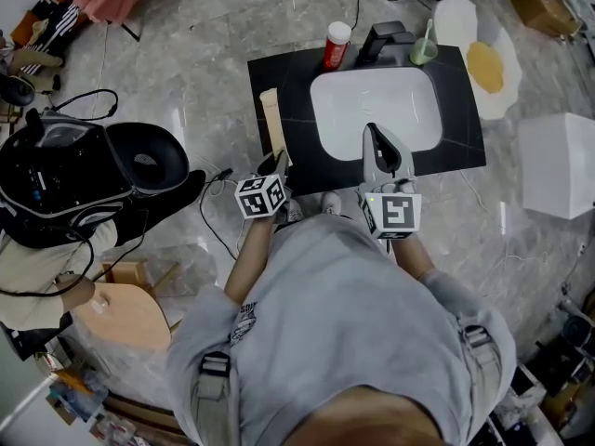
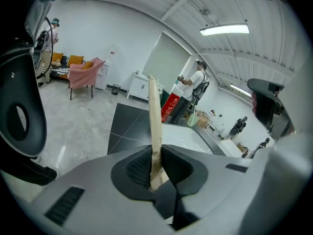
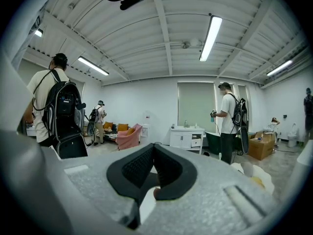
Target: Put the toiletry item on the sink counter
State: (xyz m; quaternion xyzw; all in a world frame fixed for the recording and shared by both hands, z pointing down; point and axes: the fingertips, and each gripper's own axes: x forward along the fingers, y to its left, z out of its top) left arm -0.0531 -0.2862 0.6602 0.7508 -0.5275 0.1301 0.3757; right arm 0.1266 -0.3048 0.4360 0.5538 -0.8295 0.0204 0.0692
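A long flat beige toiletry tube point(image 1: 272, 121) reaches over the left strip of the black sink counter point(image 1: 296, 74). My left gripper point(image 1: 279, 162) is shut on its crimped near end, at the counter's front left corner. In the left gripper view the tube point(image 2: 155, 121) stands pinched between the dark pads of the left gripper point(image 2: 156, 166) and points out above the counter point(image 2: 124, 124). Whether its far end touches the top I cannot tell. My right gripper point(image 1: 373, 134) hangs over the front of the white basin point(image 1: 376, 108), shut and empty, as the right gripper view point(image 3: 153, 156) also shows.
A red bottle point(image 1: 336, 45), a black faucet point(image 1: 382, 39) and a green cup point(image 1: 424, 50) line the counter's back edge. An egg-shaped mat point(image 1: 485, 63) and a white box point(image 1: 558, 163) lie to the right. A black pack point(image 1: 65, 179), cables and a wooden stool point(image 1: 125, 316) are at the left.
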